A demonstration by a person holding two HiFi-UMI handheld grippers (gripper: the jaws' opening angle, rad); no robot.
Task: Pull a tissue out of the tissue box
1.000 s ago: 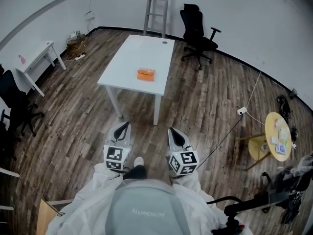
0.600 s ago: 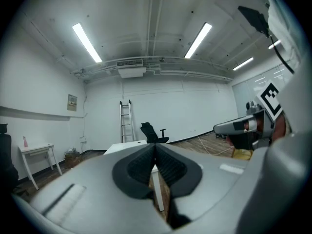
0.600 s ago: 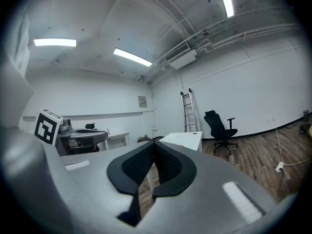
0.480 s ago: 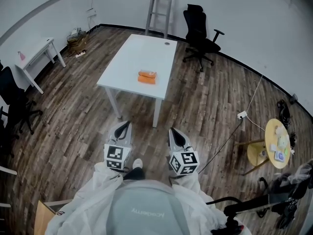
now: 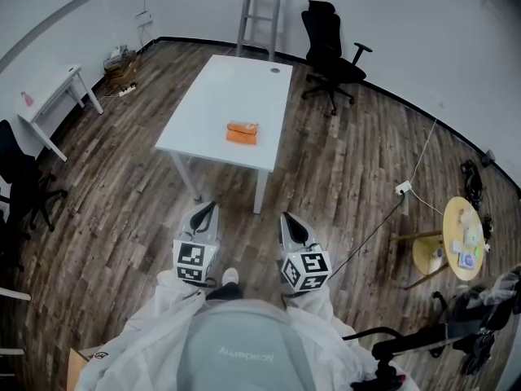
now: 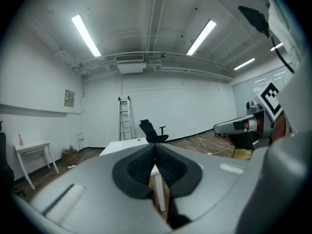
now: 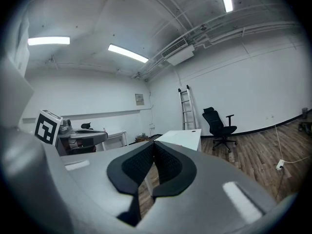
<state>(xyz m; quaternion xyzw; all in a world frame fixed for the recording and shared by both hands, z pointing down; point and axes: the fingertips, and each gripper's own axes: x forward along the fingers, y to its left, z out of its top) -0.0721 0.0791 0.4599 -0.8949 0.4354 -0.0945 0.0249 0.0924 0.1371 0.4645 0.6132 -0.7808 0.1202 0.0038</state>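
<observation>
An orange tissue box lies near the middle of a white table, some way ahead of me across the wooden floor. My left gripper and right gripper are held side by side in front of my body, well short of the table, both shut with nothing between the jaws. In the left gripper view the shut left gripper points at the white table. In the right gripper view the right gripper is shut too, with the table beyond it. The box is hidden in both gripper views.
A black office chair and a ladder stand behind the table. A small white desk and another black chair are at the left. A yellow round stool, a cable and dark equipment lie at the right.
The table and tissue box have drawn a little nearer and lower in the head view as I walk forward. Both grippers stay shut in the same pose.
</observation>
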